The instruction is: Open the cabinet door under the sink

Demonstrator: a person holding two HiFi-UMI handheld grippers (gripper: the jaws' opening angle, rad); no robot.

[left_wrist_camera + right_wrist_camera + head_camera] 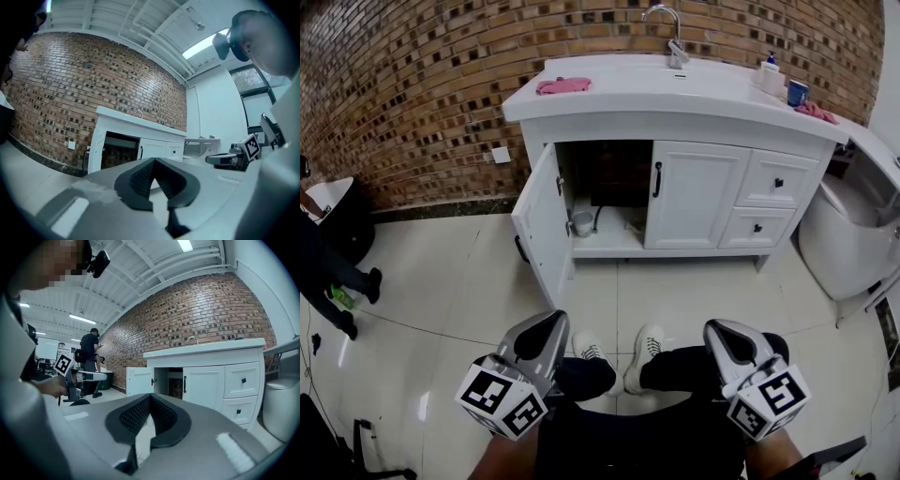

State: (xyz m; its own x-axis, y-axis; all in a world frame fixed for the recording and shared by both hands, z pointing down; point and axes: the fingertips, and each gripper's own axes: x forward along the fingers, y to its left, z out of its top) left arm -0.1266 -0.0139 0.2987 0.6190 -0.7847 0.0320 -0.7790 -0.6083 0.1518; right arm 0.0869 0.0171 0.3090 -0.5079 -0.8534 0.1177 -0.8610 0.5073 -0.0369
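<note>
Fingers on the left gripper [153,161] and right gripper [149,397] are pressed together on nothing. Both sit low at 6 o'clock in the head view, well apart from the cabinet. At 12 o'clock, under the sink [703,86], the left cabinet door [539,220] already stands swung out, so the opening looks done. The right door [698,197] is shut; opening it would mean reaching its black handle [657,179].
</note>
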